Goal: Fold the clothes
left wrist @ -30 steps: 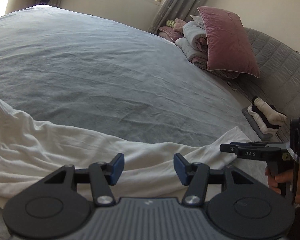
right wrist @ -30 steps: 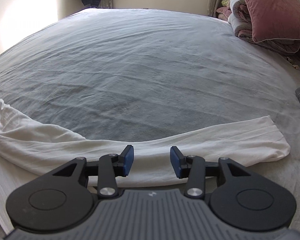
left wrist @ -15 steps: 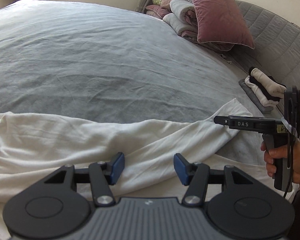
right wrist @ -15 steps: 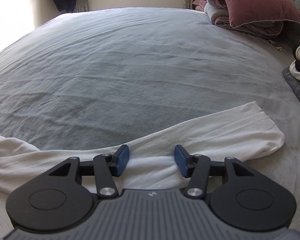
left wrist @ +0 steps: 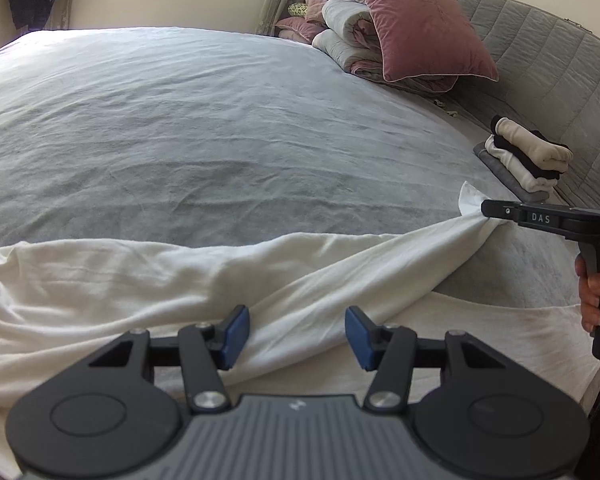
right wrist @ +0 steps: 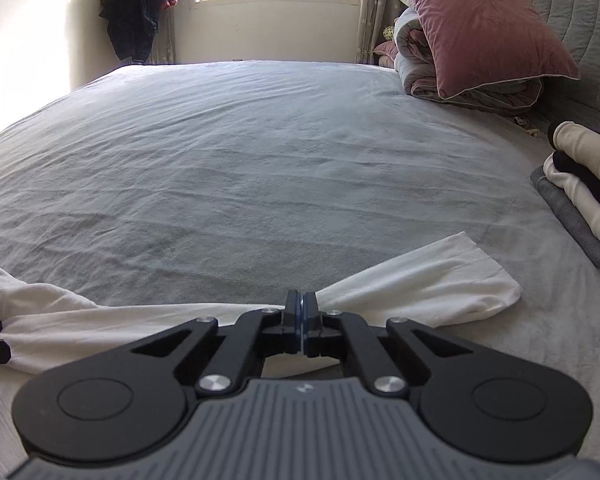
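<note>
Now the right tool (right wrist: 301, 322) is clenched on the sleeve (right wrist: 420, 286) of the white shirt (left wrist: 140, 280), which lies across the near edge of the bed (left wrist: 220, 120). The left tool (left wrist: 296, 332) is closing, half open, with shirt cloth between its pads; whether they touch it is unclear. Its own body hides the shirt's near part.
</note>
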